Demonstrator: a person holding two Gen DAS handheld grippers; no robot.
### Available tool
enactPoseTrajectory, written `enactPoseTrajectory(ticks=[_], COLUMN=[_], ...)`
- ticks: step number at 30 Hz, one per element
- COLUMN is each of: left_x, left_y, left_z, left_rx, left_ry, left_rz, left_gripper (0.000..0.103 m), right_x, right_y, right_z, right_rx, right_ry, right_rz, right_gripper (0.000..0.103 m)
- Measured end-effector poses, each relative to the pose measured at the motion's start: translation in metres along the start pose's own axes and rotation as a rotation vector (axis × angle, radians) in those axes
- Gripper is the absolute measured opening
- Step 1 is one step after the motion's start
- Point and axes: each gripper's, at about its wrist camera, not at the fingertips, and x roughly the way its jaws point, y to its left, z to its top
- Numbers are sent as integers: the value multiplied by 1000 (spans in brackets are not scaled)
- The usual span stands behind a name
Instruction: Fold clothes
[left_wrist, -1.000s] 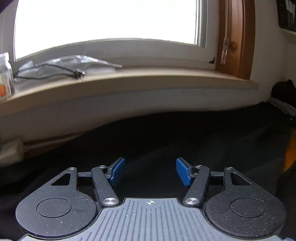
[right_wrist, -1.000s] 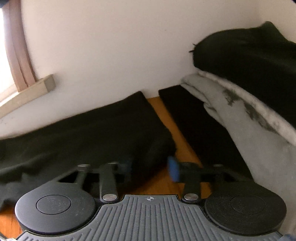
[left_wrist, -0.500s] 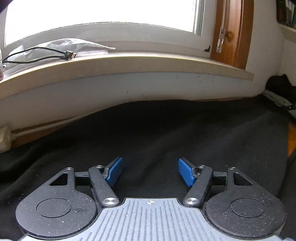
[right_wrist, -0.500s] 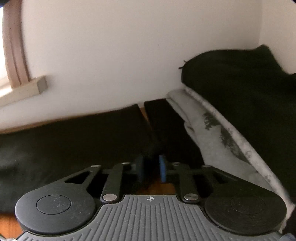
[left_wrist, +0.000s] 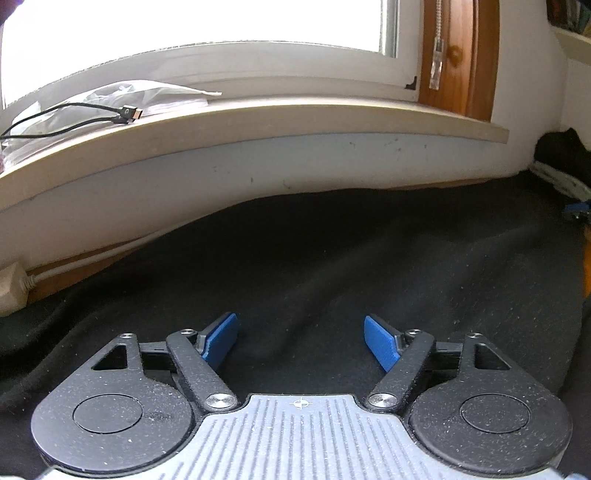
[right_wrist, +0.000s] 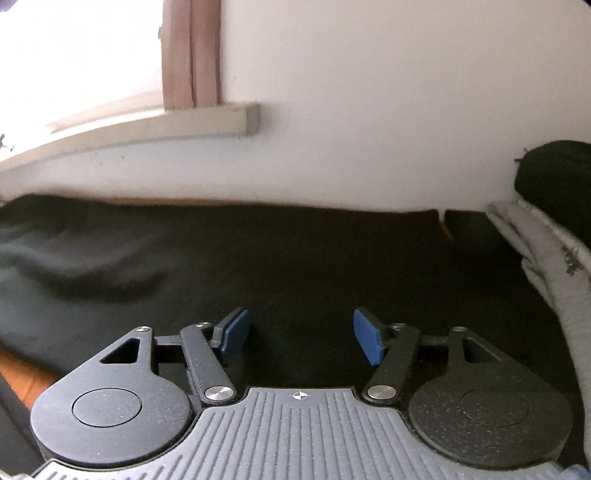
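The black garment lies spread over the surface up to its far edge by the wall; it looks soft, light and limp, best pinched at a hem or corner. The left gripper and right gripper have just been opening, nothing between their jaws

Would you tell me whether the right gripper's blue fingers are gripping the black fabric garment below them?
Apart: in the right wrist view the right gripper has just been opening, and nothing sits between its fingers above the black fabric garment.

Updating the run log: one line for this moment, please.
left gripper: open, just widened, nothing held | right gripper: open, just opened, nothing held | black garment: flat under both
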Motion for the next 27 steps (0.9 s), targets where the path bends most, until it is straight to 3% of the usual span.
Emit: enactPoseTrajectory(ticks=[3,9,18,22,27], left_x=[0,1,0,-29,-81], left_y=[0,0,-1,-12,-43], left_z=[0,0,0,-5,-16], left_rx=[-2,-4,-5,-17,-10], left_ry=[0,1,6,-29,-84], left_rz=[2,8,35,128,109], left_gripper=[80,81,88,88,83], right_x=[-1,7,5,0,-25], right_y=[0,2,0,1,8], right_z=[1,3,2,1,-2], right_rx=[4,-18,-1,-8,-63], right_ry=[-13,19,23,-7,-73], right_rz=[15,34,28,32,46], right_gripper=[70,75,77,77,76])
